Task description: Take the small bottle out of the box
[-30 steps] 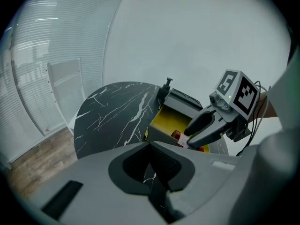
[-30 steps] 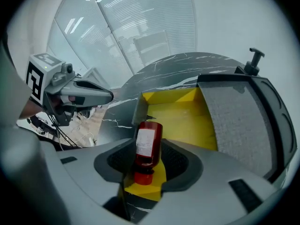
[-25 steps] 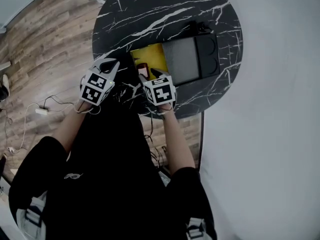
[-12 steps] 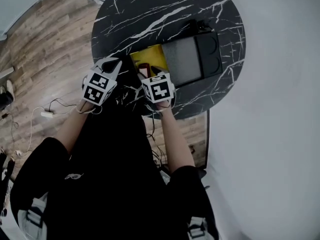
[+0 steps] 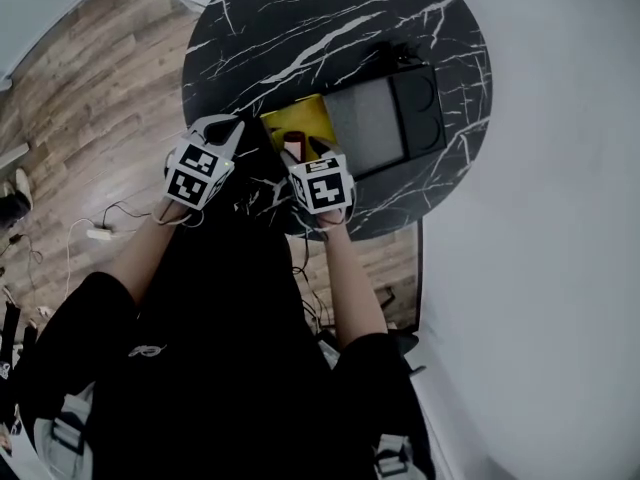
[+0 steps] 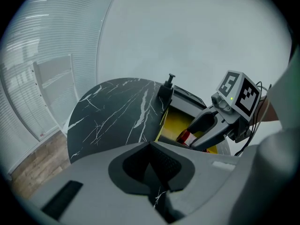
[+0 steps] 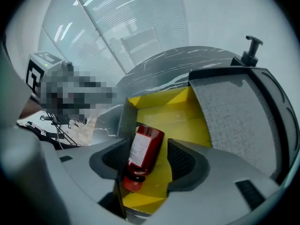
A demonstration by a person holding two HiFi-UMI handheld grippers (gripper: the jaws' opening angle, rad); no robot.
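The right gripper (image 7: 150,162) is opening its jaws wide around the small bottle (image 7: 146,143), which lies by the left wall of the box (image 7: 187,118). It is ungripped, so the lift likely comes next. The left gripper (image 6: 152,167) is closed and empty.

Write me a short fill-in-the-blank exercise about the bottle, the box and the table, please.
1. The small bottle is ___ in colour.
2. It is inside the box, whose lining is ___.
3. The box stands on a round black table with ___ veins.

Missing words: red; yellow; white.
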